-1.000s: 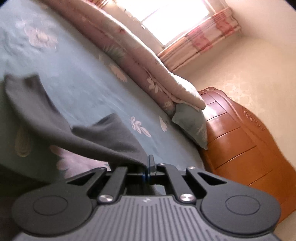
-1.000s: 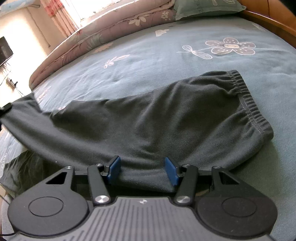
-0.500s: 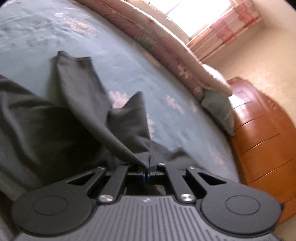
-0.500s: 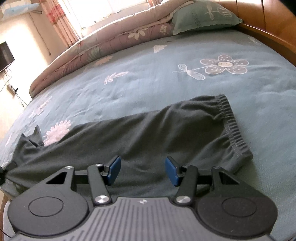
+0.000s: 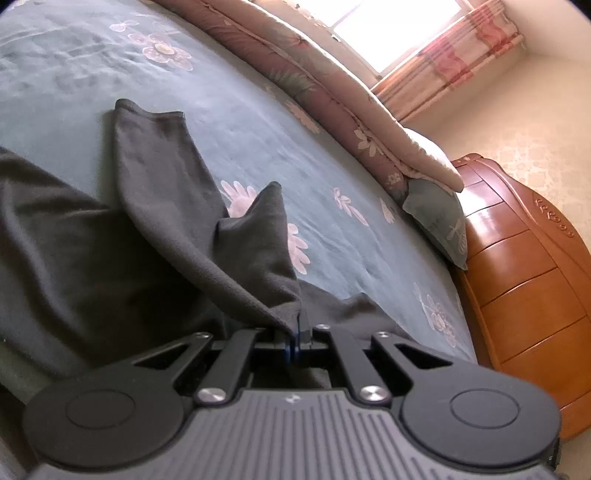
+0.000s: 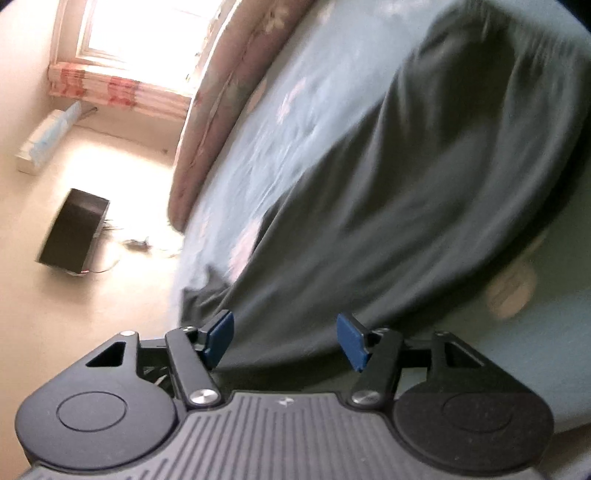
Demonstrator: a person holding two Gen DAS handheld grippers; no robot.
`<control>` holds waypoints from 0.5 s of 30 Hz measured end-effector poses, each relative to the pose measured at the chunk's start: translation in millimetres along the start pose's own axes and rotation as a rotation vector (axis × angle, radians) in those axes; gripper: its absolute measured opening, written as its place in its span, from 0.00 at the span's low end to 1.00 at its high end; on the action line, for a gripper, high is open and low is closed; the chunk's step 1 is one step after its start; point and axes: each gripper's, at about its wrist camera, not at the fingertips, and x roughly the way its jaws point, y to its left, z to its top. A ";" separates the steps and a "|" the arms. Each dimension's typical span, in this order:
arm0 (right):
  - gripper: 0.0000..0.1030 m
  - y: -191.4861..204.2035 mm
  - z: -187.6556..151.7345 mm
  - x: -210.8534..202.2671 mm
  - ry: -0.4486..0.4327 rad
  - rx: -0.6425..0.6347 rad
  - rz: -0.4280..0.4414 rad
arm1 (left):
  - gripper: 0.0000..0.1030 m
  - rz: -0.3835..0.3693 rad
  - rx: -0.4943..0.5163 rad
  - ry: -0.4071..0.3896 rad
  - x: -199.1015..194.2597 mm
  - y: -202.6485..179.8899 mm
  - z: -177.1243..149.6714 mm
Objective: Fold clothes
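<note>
Looking at the bed (image 5: pixel 258 122), it's covered in a teal sheet with pale pink flower prints, and a rolled-up pinkish floral quilt (image 5: pixel 332 85) runs along its far edge toward the upper middle of the left view. A teal pillow (image 5: pixel 439 218) sits at the quilt's end, right against the orange wooden headboard (image 5: pixel 528 280) on the right side of the frame. There's a bright window (image 5: pixel 399 33) with pink striped curtains (image 5: pixel 450 62) at the top. In the right view, a dark TV (image 6: pixel 74 230) is at the left, against the cream wall.

The dark grey pants (image 5: pixel 92 243) are spread on the sheet, lower left in that view. The left claw (image 5: pixel 295 338) is pinched tight on a fold of them, lifting it into a peak. The right claw (image 6: pixel 284 341) has its blue pads (image 6: pixel 221 336) apart, just widened, hovering over the fabric with nothing gripped; that view's pretty blurry.
</note>
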 end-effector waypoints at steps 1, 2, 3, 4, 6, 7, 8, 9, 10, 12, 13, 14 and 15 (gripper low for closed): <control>0.65 0.0 -3.4 7.8 0.026 0.014 0.027 | 0.00 -0.002 0.002 -0.002 -0.7 -0.4 0.3; 0.65 0.7 -6.6 16.4 0.052 0.024 0.047 | 0.00 -0.007 0.004 -0.003 -1.1 -1.2 0.6; 0.65 1.5 -9.9 24.8 0.075 0.033 0.061 | 0.00 -0.010 0.005 -0.004 -1.4 -1.7 1.1; 0.65 2.1 -13.4 33.5 0.092 0.042 0.068 | 0.00 -0.014 0.007 -0.005 -1.7 -2.2 1.6; 0.66 0.7 -19.2 50.3 0.121 0.074 0.070 | 0.00 -0.020 0.007 -0.005 -2.0 -3.0 2.4; 0.66 -1.0 -21.8 57.2 0.132 0.095 0.066 | 0.00 -0.022 0.006 -0.005 -2.3 -3.3 2.9; 0.66 -2.6 -24.4 62.8 0.138 0.108 0.053 | 0.00 -0.024 0.006 -0.006 -2.7 -3.4 3.3; 0.66 -3.4 -26.5 65.7 0.135 0.108 0.035 | 0.00 -0.027 0.007 -0.008 -3.0 -3.6 3.7; 0.64 -4.2 -27.9 66.3 0.118 0.106 0.018 | 0.00 -0.029 0.006 -0.008 -3.2 -3.3 3.9; 0.63 -5.5 -28.4 59.3 0.038 0.096 -0.010 | 0.00 -0.032 0.005 -0.007 -3.4 -2.1 3.9; 0.64 -5.9 -27.8 52.5 -0.014 0.087 -0.029 | 0.00 -0.032 0.004 -0.004 -3.1 -1.3 3.8; 0.64 -6.9 -27.4 44.4 -0.069 0.079 -0.057 | 0.00 -0.032 0.004 -0.001 -2.6 -0.7 3.6; 0.64 -9.3 -27.1 36.1 -0.121 0.081 -0.074 | 0.00 -0.030 0.005 0.002 -2.0 0.1 3.0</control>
